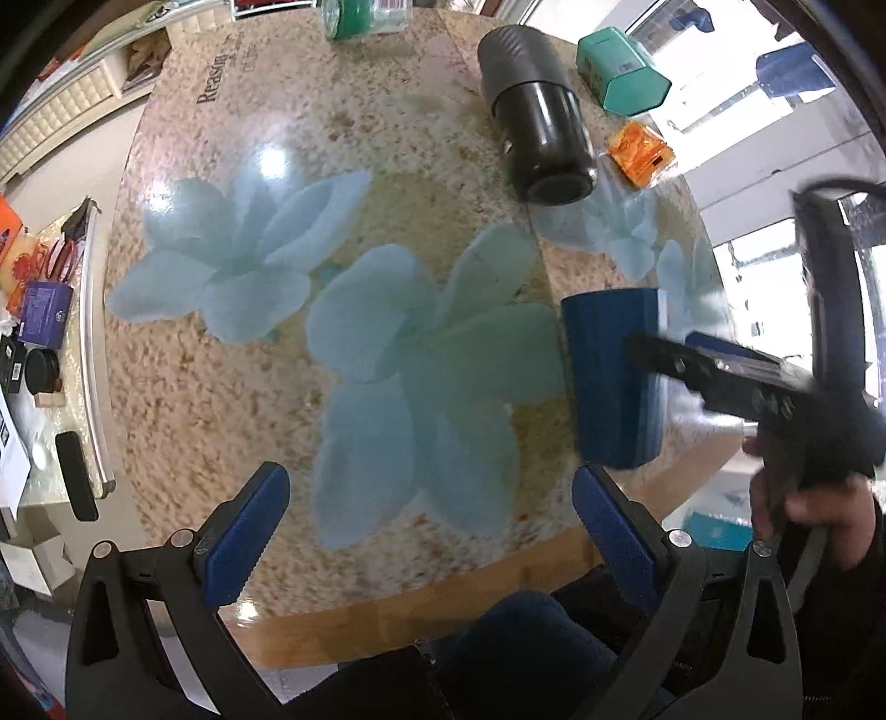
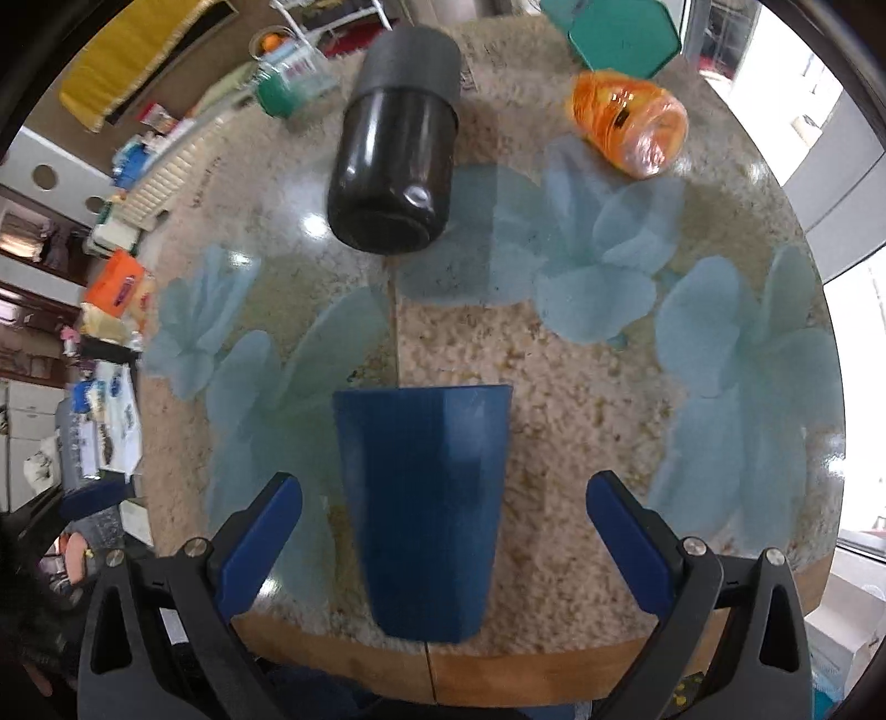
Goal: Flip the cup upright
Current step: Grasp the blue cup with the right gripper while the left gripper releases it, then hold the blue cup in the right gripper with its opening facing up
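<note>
A dark blue ribbed cup (image 2: 423, 509) lies on its side on the flowered table, wide mouth away from me, narrow base toward the near edge. It also shows in the left wrist view (image 1: 614, 376) at the right. My right gripper (image 2: 443, 531) is open, its blue pads (image 2: 260, 545) on either side of the cup without touching it. In the left wrist view the right gripper (image 1: 736, 371) reaches across the cup from the right. My left gripper (image 1: 432, 526) is open and empty over the near table edge, left of the cup.
A black cylindrical bottle (image 2: 396, 144) lies on its side at the back middle. An orange wrapped packet (image 2: 631, 122) and a teal hexagonal box (image 2: 614, 33) lie at the back right. A green-lidded jar (image 2: 288, 83) stands back left. The wooden table edge (image 2: 526, 673) is close.
</note>
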